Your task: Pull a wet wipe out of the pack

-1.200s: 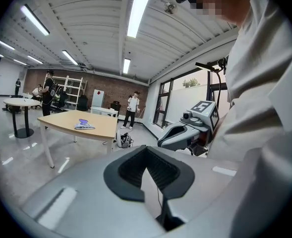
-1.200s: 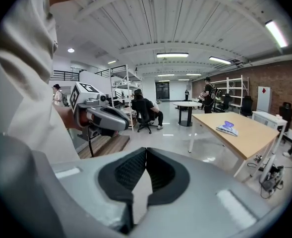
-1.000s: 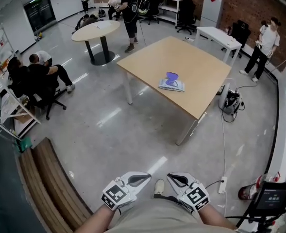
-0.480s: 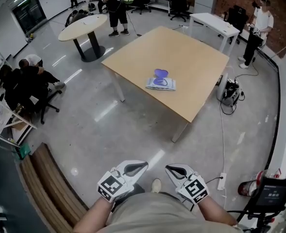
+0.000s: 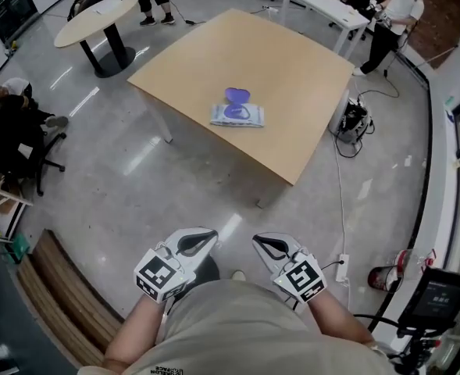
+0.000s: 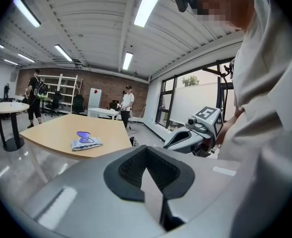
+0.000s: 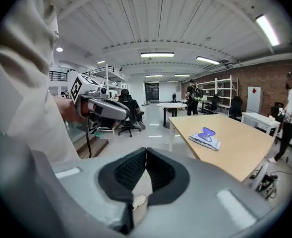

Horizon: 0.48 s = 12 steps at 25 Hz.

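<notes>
Closing in on the table [image 5: 300, 69], we are seeing it larger and nearer in the head view than a moment ago, and both grippers are riding forward with us at waist height. The wet wipe pack [image 5: 237, 116] is lying flat toward the near-left part of the tabletop, purple lid [image 5: 236, 95] flipped up, still well apart from either tool.

Our left gripper [image 5: 206, 239] is travelling with its pads pressed together and nothing between them. Our right gripper [image 5: 261, 243] is doing the same, jaws fully closed and empty.

What are we watching for? The pack looks light and is sitting loose. If one gripper is tugging a wipe while the other is not pinning the pack down, the whole thing is likely coming up with it or sliding across the wood. Pinching too deep could be dragging out several sheets at once. Arriving with jaws still closed could be knocking the lid shut.
</notes>
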Tool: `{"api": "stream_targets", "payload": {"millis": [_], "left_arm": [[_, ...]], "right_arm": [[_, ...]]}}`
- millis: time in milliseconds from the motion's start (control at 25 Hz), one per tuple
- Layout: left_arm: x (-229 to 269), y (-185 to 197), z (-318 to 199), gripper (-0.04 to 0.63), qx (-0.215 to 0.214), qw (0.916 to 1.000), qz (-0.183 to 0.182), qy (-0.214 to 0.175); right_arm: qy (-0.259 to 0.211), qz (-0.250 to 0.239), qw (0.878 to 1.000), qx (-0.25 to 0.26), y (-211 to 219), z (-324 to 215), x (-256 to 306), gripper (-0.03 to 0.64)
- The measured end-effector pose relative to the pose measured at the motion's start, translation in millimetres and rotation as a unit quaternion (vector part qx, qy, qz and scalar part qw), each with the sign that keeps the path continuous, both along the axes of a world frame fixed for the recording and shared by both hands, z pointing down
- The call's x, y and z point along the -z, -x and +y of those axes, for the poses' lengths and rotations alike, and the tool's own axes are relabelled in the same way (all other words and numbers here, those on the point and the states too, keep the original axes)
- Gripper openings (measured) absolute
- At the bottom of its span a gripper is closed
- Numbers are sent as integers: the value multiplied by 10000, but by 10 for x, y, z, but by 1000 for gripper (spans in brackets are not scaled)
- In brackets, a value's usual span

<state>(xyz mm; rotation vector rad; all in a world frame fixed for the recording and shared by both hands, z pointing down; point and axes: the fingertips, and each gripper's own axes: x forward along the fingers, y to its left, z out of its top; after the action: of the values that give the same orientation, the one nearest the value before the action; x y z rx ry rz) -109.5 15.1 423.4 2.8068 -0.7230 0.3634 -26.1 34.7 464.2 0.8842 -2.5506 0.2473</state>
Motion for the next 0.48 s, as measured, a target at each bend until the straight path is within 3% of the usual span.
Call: {"api": "stream_targets", "payload": {"millis": [280,480], "left_arm": [[15,217,-1080,5,-467,9988,13,-117],[-62,489,-1569,5,-778,9968,-109,-136]], "right_arm": [[-22,186,9996,-231,357,-1039,31,3],[4,296,9987,-405,619,-1621,-54,3]]}}
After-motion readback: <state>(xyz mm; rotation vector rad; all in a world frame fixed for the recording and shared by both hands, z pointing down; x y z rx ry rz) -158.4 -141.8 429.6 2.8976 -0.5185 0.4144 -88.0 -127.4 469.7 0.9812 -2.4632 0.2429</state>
